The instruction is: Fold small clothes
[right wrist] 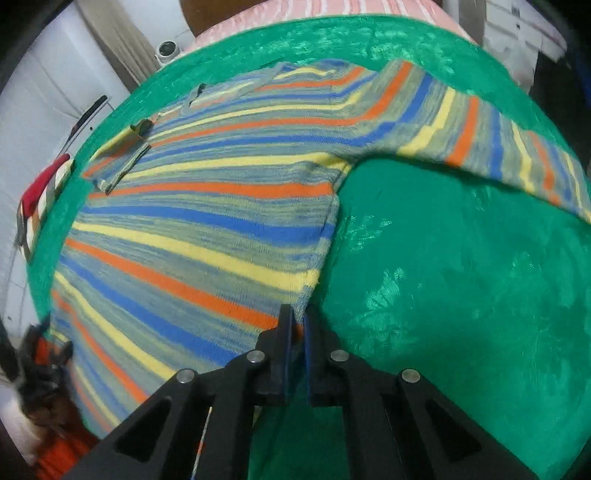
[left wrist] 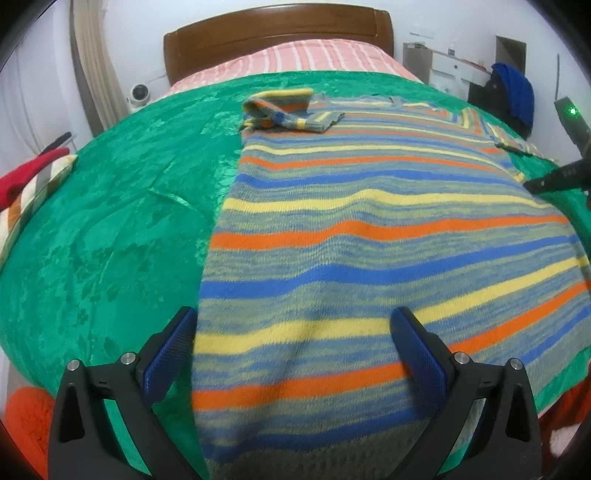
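The striped sweater [left wrist: 369, 229] is judged soft and limp, best taken at its edges. The right hand-held gripper [right wrist: 299, 325] is clamped on its side edge; the left hand-held gripper [left wrist: 295, 339] is held apart.

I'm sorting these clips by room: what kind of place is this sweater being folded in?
Most likely a bedroom. The striped sweater lies on a bed covered by a green blanket, with a wooden headboard and pink striped bedding at the far end.
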